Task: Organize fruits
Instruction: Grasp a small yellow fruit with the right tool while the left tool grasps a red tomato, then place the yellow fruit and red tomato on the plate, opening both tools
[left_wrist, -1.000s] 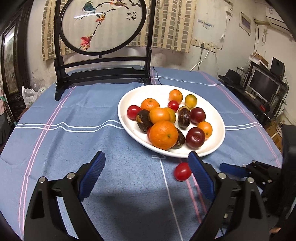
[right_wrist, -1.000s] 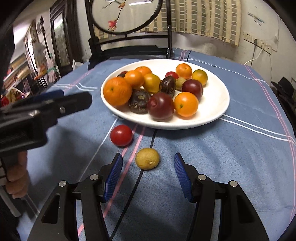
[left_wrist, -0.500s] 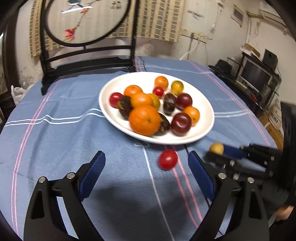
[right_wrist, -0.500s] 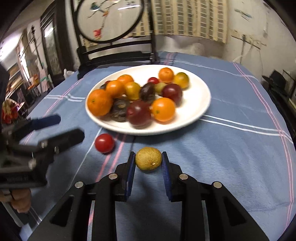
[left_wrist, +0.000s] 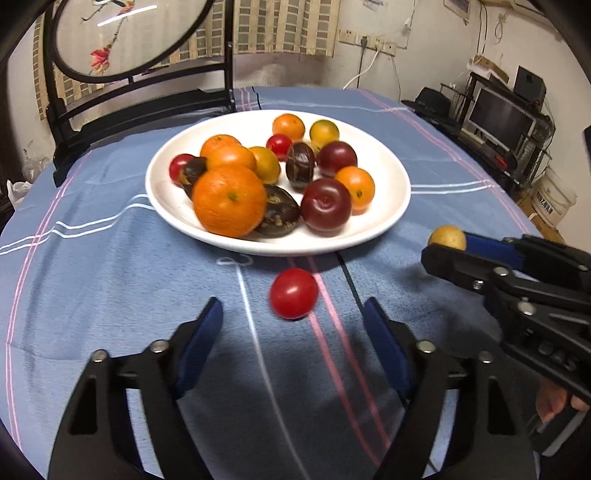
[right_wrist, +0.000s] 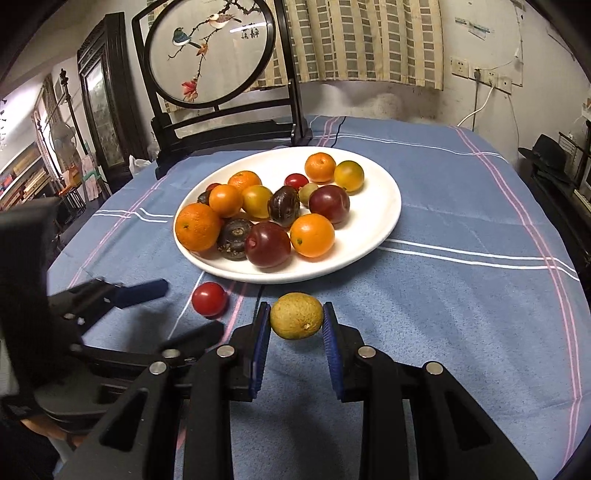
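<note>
A white plate (left_wrist: 388, 221) (right_wrist: 384, 221) holds several oranges, dark plums and small tomatoes. A red tomato (left_wrist: 293, 293) (right_wrist: 208, 299) lies on the blue cloth just in front of the plate. My left gripper (left_wrist: 293, 321) (right_wrist: 192, 305) points down at it. Its jaws are closing, with the tomato just ahead of the fingertips and the pads apart from it. My right gripper (right_wrist: 295, 321) (left_wrist: 448, 245) is shut on a yellow-green fruit (right_wrist: 296, 315) (left_wrist: 447, 236), held a little above the cloth to the tomato's right.
A black stand with a round painted screen (right_wrist: 210, 55) rises at the table's far edge behind the plate. A monitor (left_wrist: 498, 118) and shelves stand beyond the right edge. The striped blue cloth (right_wrist: 461, 295) covers the whole table.
My right gripper shut on the yellow-green fruit and lifted it slightly. My left gripper moved in towards the red tomato and its jaws narrowed.
</note>
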